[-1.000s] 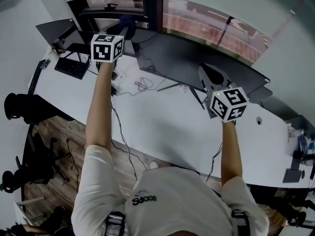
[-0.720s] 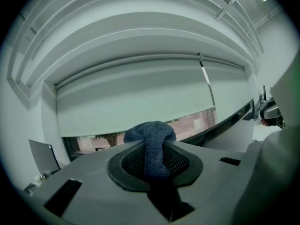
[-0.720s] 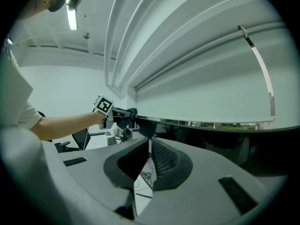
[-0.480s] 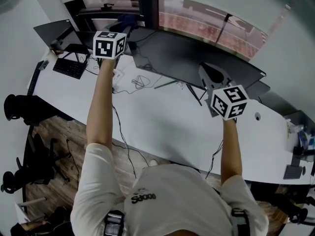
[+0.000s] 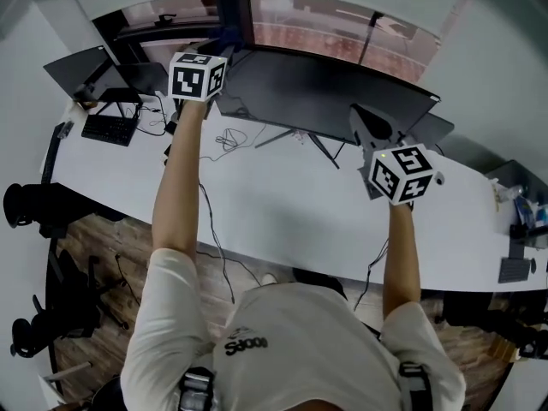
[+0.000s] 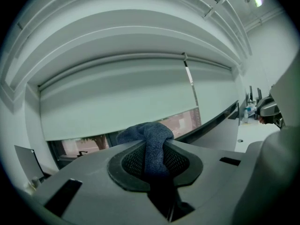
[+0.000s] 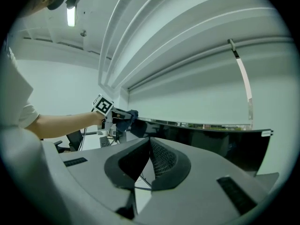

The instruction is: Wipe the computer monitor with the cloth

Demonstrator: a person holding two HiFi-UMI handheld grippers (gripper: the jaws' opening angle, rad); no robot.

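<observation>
Head view looks steeply down on a long white desk [image 5: 282,208], where a wide, curved computer monitor [image 5: 334,88] stands on thin splayed legs [image 5: 321,151]. Its long axis runs side to side along the desk, from upper left to lower right in that view, and its dark screen faces the person standing in front of it.

The person's left arm [image 5: 180,187] is stretched out to the monitor's left end. There the left gripper [image 6: 151,149] has its jaws pinched tight on a dark blue cloth [image 6: 146,132]. The cloth runs up between the pads and bunches into a rounded wad above the jaw tips. From the right gripper view, that wad sits at the monitor's upper left corner and appears to press against it, though actual contact is hard to confirm. Behind it, the left gripper view shows a pale roller blind [image 6: 117,102] drawn most of the way down over a window.

The right gripper [image 7: 149,142] is held up near the monitor's right end, in front of the screen and apart from it. Its jaws are closed tip to tip, with nothing between them.

To the left on the desk lie a black keyboard [image 5: 107,129] and a tangle of cables [image 5: 224,137]. Both are well clear of the two grippers.
</observation>
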